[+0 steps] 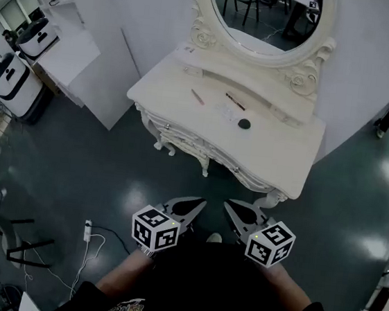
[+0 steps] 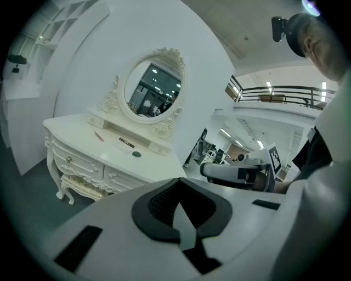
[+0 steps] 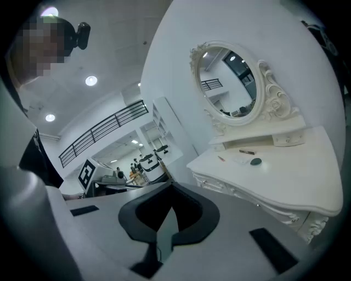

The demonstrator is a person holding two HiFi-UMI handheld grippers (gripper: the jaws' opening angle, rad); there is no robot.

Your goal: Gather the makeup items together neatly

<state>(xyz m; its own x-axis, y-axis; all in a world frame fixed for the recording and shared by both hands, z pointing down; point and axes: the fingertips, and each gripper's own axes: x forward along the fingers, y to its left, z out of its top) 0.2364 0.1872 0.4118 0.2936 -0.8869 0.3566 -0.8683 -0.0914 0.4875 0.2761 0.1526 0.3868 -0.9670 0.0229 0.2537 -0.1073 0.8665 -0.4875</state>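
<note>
By the look of it, the task is not yet begun. 3 makeup items can be made out: a pink pencil [image 1: 198, 96], a dark stick [image 1: 235, 101] and a dark round piece [image 1: 244, 124]. They lie apart from each other on the worktop [image 1: 286, 149]. The left gripper [image 1: 196, 204] and the right gripper [image 1: 232, 208] are well apart from the worktop, their jaws closed together on nothing. All the gathering is left to do.

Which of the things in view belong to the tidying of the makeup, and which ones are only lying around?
Belong to the job: thin pink pencil, dark stick, small dark round item, all apart on the white dressing table.

Only lying around: oval mirror, power strip with its cable on the floor, black frame on the floor.
</note>
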